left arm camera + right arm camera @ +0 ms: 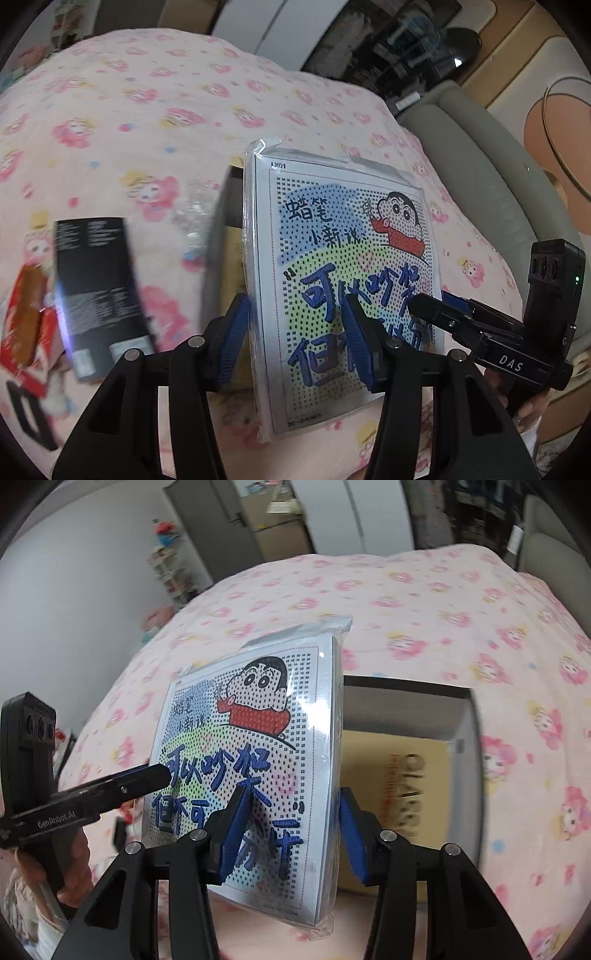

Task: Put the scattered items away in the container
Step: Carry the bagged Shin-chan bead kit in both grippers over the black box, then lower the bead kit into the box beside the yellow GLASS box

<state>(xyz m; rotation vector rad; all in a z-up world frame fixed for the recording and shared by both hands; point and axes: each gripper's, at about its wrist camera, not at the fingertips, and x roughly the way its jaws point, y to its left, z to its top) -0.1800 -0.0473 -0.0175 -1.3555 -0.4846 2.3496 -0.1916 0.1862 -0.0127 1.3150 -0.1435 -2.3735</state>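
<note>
So the box (pixel 436 734) sits open on the pink flowery bed (pixel 424 602), and all I can make out inside is a tan carton (pixel 417 786) with printing on it. Both my tools are on the bagged cartoon craft kit (pixel 343 280), holding it upright just beside the box's near wall. My left tool (pixel 295 343) is pinching its lower edge, blue pads on either face, and my right tool (pixel 291 834) clamps the opposite edge the same way. Off to the left on the bed are a black leaflet (pixel 96 280) and a red packet (pixel 29 325), pretty blurry.
</note>
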